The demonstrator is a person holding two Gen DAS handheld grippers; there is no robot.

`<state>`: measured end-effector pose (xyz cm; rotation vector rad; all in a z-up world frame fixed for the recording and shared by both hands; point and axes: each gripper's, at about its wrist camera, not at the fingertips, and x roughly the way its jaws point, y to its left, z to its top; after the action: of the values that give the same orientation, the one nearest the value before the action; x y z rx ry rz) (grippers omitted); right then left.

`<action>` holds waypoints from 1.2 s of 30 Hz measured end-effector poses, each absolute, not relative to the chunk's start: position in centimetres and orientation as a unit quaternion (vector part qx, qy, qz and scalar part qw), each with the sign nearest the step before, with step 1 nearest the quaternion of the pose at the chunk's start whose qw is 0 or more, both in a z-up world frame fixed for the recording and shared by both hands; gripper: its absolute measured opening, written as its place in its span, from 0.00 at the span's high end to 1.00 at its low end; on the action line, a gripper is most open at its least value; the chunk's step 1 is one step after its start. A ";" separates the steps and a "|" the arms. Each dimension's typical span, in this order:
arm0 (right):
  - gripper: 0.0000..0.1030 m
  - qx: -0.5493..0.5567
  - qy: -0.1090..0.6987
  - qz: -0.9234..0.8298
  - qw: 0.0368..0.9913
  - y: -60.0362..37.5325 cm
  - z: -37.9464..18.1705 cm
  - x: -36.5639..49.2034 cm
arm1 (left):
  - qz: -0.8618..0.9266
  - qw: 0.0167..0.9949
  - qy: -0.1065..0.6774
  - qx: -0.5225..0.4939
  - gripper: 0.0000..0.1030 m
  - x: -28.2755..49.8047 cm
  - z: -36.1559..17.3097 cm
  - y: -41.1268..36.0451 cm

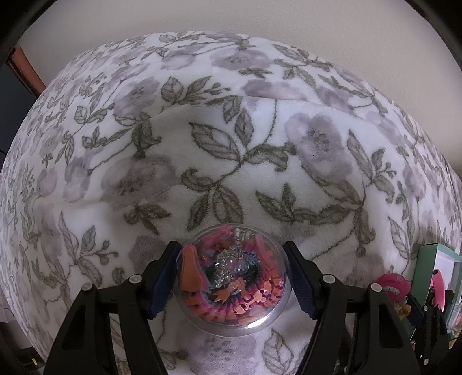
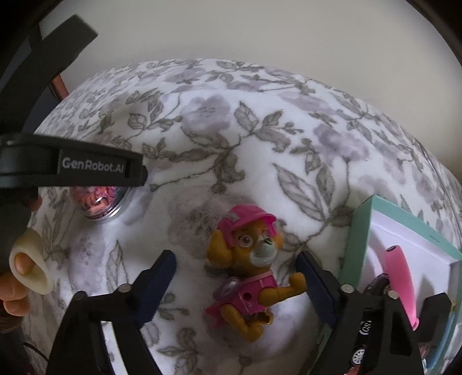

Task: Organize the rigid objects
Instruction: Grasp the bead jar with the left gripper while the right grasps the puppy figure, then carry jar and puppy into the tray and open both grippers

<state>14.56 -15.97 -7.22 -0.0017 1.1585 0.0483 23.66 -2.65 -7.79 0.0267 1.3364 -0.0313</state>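
A round capsule (image 1: pixel 232 278) lay on the blanket (image 1: pixel 231 144) between the two fingers of the left claw (image 1: pixel 232 278), each finger close at its side. To the right of it, well apart, a toy dog (image 2: pixel 248 279) lay on its back on the same blanket, between the fingers of the right claw (image 2: pixel 236 277), its arm touching the right-hand finger. Just right of the dog stood an open box (image 2: pixel 361 239), and inside it lay a curved stick (image 2: pixel 401 282) with a toy car (image 2: pixel 361 349) nearer the camera. A wall (image 1: pixel 288 20) rose behind the blanket.
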 end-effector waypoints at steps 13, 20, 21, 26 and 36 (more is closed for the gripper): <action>0.50 0.045 0.537 0.010 0.842 -18.8 -5.9 14.0 | -0.036 0.785 0.618 0.008 0.30 23.4 -7.5 -3.6; 0.50 0.076 0.525 0.025 0.847 -19.0 -4.7 13.8 | -0.050 0.791 0.610 -0.006 0.30 23.3 -5.9 -4.2; 0.50 0.078 0.524 0.025 0.848 -19.1 -4.4 13.7 | -0.051 0.792 0.608 -0.006 0.30 23.3 -5.6 -4.3; 0.50 0.081 0.523 0.026 0.848 -19.1 -3.2 13.3 | -0.057 0.793 0.606 -0.005 0.30 22.9 -4.5 -4.8; 0.50 0.102 0.516 0.014 0.851 -19.9 0.7 11.7 | -0.060 0.800 0.596 -0.025 0.30 20.8 -1.3 -3.7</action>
<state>11.68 -19.95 0.67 0.2144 1.0861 0.0284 20.85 -3.69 -1.26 -0.0537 1.2791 -0.1288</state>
